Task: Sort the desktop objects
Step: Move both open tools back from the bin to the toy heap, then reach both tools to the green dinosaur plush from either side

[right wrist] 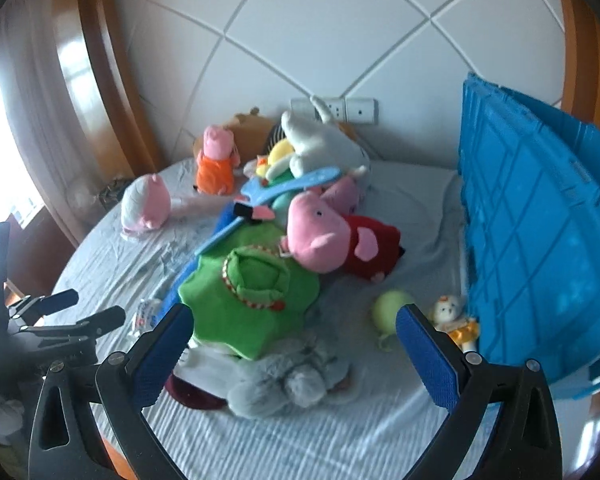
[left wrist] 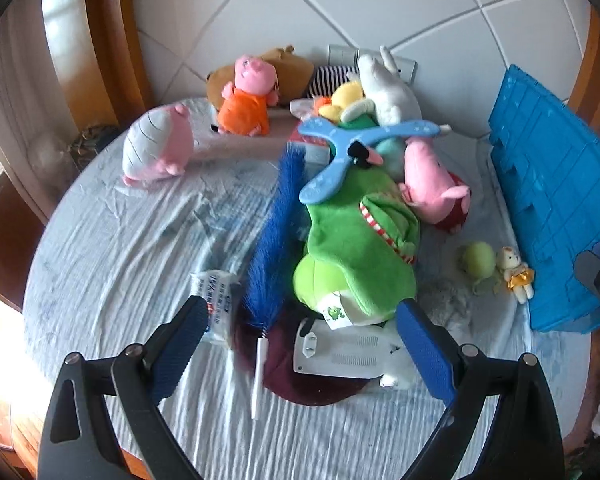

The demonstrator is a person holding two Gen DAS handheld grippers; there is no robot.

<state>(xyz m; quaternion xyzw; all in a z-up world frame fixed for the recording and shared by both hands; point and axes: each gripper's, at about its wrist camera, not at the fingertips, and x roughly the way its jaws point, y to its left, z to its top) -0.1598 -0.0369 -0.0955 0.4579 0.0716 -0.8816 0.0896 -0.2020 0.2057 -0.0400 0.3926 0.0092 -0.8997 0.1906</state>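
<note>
A pile of toys lies on a round table with a pale cloth [left wrist: 120, 264]. A green plush [left wrist: 356, 248] lies in the middle, with a blue three-armed boomerang [left wrist: 340, 152] on top and a blue brush [left wrist: 276, 240] at its left. My left gripper [left wrist: 304, 344] is open and empty, just above a white plug adapter [left wrist: 340, 354] and a dark red cloth [left wrist: 284, 372]. My right gripper [right wrist: 292, 340] is open and empty, above a grey furry toy [right wrist: 288, 380], near the green plush [right wrist: 244, 300]. A blue crate [right wrist: 540, 248] stands at the right.
Pink pig plushes [left wrist: 436, 184] [left wrist: 248, 96] [left wrist: 160, 148], a white plush [left wrist: 384, 88], a green ball [right wrist: 390, 308], a small doll [right wrist: 456, 324] and a white packet [left wrist: 216, 304] lie about. A tiled wall with sockets [right wrist: 336, 110] is behind.
</note>
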